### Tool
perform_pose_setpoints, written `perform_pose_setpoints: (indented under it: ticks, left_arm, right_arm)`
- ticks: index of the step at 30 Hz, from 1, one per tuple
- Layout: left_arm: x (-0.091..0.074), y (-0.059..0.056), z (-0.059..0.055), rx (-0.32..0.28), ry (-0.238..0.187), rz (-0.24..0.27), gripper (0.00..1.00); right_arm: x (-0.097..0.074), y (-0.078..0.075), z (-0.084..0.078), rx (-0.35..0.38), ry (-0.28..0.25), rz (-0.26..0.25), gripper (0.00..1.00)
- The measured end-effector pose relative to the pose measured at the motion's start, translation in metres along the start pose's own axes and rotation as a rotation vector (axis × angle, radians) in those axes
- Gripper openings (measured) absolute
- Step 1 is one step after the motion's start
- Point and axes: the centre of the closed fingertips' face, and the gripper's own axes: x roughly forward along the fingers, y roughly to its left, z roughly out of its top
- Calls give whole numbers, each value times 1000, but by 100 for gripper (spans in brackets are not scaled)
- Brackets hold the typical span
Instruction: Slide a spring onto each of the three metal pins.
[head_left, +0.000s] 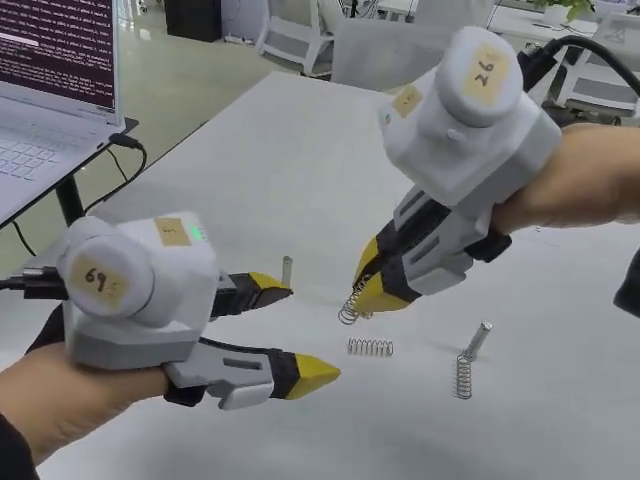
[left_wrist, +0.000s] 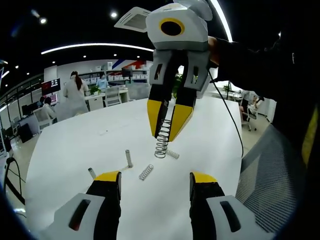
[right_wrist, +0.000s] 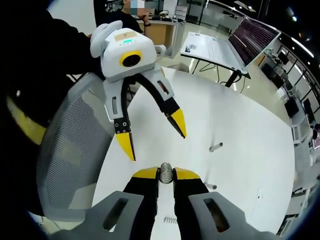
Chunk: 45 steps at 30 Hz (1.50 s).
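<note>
My right gripper (head_left: 365, 298) hangs over the white table, shut on the top of a wire spring (head_left: 350, 308) that dangles toward the surface; in the right gripper view the spring's end (right_wrist: 166, 170) is pinched between the yellow tips. My left gripper (head_left: 295, 330) is low at the left, open and holding nothing, facing the right one (left_wrist: 164, 120). A short metal pin (head_left: 287, 270) stands upright just beyond its upper tip. A second pin (head_left: 478, 340) leans at the right with a spring (head_left: 463, 376) at its foot. Another spring (head_left: 370, 347) lies loose between them.
A laptop (head_left: 50, 60) on a stand sits at the far left with cables trailing down. The table (head_left: 270, 150) stretches bare toward the back. Office chairs (head_left: 300, 35) and desks lie beyond, and people stand in the distance (left_wrist: 75, 92).
</note>
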Motion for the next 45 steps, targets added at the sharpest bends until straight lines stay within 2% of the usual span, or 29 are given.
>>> perform_pose_setpoints:
  ticks: [8,13,16,23,29,38,45]
  left_arm:
    - [-11,4,-9,-22,7,41,59]
    - [-19,11,-11,-26,5,67,62]
    - [-24,14,-16,-31,11,81,64]
    - [-32,14,-24,-48,18,92,68]
    - [-35,17,-26,-69,9,109,72]
    - [-36,18,-34,-73,24,117,71]
    - [-36,20,-35,-82,23,121,70]
  right_arm:
    - [4,-5,1,0,6,6,8]
    - [7,-11,1,3,11,8,8]
    - [9,-14,2,4,12,10,8]
    - [13,-29,4,12,16,5,8]
    - [19,-40,8,24,13,-2,8]
    - [33,-68,16,67,-9,-39,8]
    - [42,-82,14,90,7,-49,8]
